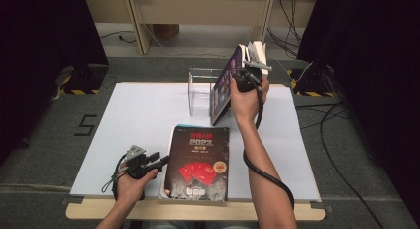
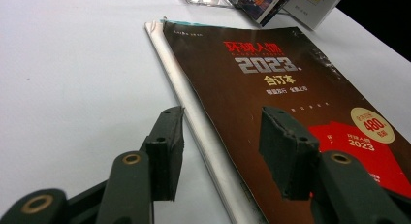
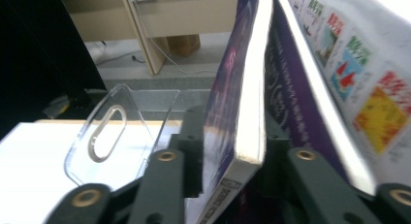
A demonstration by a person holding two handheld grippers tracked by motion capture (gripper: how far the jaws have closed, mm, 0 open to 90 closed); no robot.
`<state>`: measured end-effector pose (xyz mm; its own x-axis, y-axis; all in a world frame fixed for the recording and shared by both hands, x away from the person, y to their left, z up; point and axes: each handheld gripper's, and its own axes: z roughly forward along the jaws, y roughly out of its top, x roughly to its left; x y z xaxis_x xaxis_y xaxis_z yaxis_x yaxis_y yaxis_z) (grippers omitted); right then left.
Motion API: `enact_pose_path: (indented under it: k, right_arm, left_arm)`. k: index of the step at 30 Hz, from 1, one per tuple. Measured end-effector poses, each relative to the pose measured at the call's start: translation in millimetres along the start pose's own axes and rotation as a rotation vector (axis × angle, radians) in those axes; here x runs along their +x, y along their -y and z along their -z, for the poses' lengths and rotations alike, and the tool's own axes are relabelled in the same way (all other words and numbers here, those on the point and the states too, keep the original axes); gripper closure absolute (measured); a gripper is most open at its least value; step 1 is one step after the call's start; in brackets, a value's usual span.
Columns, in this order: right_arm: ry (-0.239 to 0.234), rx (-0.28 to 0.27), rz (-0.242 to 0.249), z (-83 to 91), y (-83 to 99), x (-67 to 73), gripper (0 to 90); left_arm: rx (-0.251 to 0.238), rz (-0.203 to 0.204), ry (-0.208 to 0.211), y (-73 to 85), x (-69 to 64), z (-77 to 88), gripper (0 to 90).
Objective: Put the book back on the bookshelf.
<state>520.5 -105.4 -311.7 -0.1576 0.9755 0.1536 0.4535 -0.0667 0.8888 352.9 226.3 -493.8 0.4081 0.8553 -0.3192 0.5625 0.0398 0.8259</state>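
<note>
A dark magazine (image 1: 198,162) (image 2: 291,103) with a red panel and "2023" on its cover lies flat near the table's front edge. My left gripper (image 1: 159,161) (image 2: 220,124) rests low at the magazine's left side, open. Its jaws straddle the pale spine edge without pressing it. At the back, a purple book (image 1: 223,90) (image 3: 242,88) stands tilted on its lower edge. My right gripper (image 1: 241,69) (image 3: 231,124) holds it near the top, a pad against each cover. Behind it lean a second purple book and a white book (image 1: 257,50) (image 3: 349,64).
A clear acrylic stand (image 1: 200,92) (image 3: 116,132) with an oval handle hole sits just left of the standing books. The white table sheet (image 1: 138,120) spreads wide at the left. Wooden furniture legs and cables lie on the floor beyond the table.
</note>
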Motion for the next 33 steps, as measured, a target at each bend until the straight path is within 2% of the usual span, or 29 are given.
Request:
enact_pose_path:
  k: [6, 9, 14, 16, 24, 26, 33]
  right_arm:
    - [-0.018, -0.022, -0.043, 19.5, 3.8, -9.0, 65.5]
    - [-0.036, -0.039, -0.070, 36.9, 12.2, -11.6, 65.6]
    - [-0.044, -0.037, -0.115, 46.8, 24.8, -15.9, 65.1]
    - [-0.038, -0.011, -0.131, 43.9, 31.6, -20.3, 64.6]
    - [-0.037, -0.002, -0.155, 29.5, 32.0, -26.1, 59.4]
    - [-0.038, 0.003, -0.161, 23.8, 30.9, -25.2, 60.2]
    - [0.001, -0.006, -0.124, 6.5, 23.5, -12.9, 63.4]
  left_arm:
    - [-0.008, 0.001, -0.001, -1.5, 0.3, 1.6, 50.8]
    - [-0.011, 0.001, -0.002, -1.9, 0.0, 2.1, 50.8]
    - [-0.013, -0.002, -0.002, -2.0, -1.2, 2.5, 50.8]
    - [-0.012, -0.002, -0.002, -2.0, -1.6, 2.7, 50.8]
    - [-0.011, -0.002, -0.001, -1.9, -0.4, 2.3, 50.8]
    - [-0.012, -0.002, -0.001, -2.2, -0.2, 2.8, 50.8]
    - [-0.014, 0.000, -0.001, -2.3, 0.7, 3.6, 50.8]
